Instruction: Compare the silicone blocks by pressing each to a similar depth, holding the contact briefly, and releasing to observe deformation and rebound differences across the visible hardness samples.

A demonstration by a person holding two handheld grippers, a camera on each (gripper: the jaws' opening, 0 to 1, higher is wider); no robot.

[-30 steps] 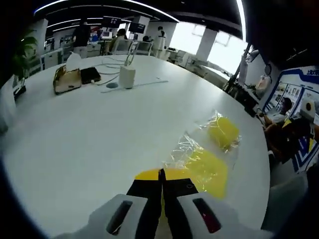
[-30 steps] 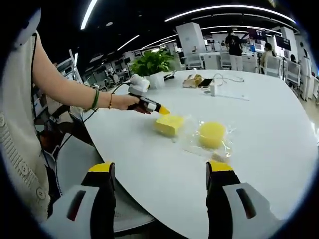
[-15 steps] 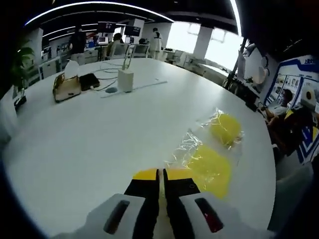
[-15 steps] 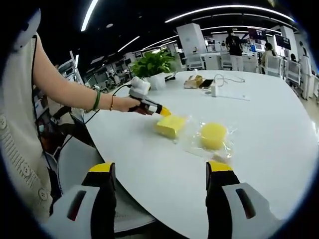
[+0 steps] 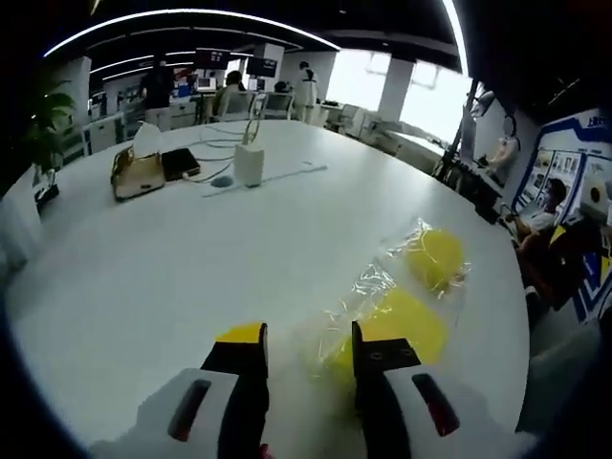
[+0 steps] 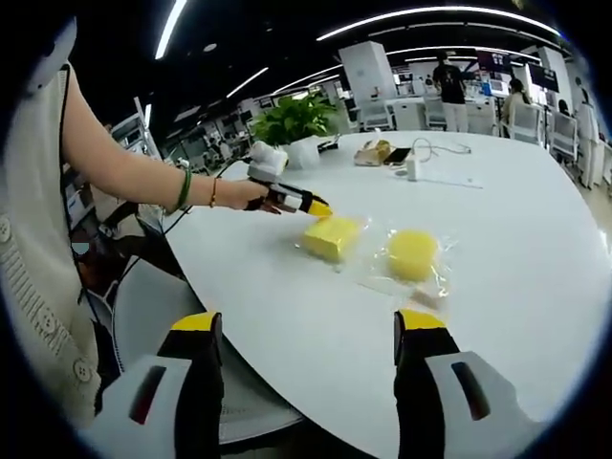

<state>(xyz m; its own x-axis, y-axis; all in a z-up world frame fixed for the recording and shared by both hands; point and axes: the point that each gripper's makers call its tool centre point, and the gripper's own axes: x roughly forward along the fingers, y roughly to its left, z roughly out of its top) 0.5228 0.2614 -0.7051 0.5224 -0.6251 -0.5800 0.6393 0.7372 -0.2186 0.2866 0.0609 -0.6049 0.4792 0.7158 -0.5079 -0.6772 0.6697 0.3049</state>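
A square yellow silicone block in a clear wrapper lies on the white table, with a round yellow block in its own wrapper beyond it. My left gripper stands open low over the table, and its right jaw covers the square block's near corner. In the right gripper view a hand holds the left gripper just beside the square block, and the round block lies to its right. My right gripper hangs open off the table's near edge with nothing between its jaws.
At the table's far side sit a tan tissue holder, a black phone, a white box and cables. A potted plant stands at the far edge. A grey chair is below the table rim. Several people are in the background.
My left gripper's jaws have gone from shut to open beside the square block. The right gripper has stayed open and barely moved.
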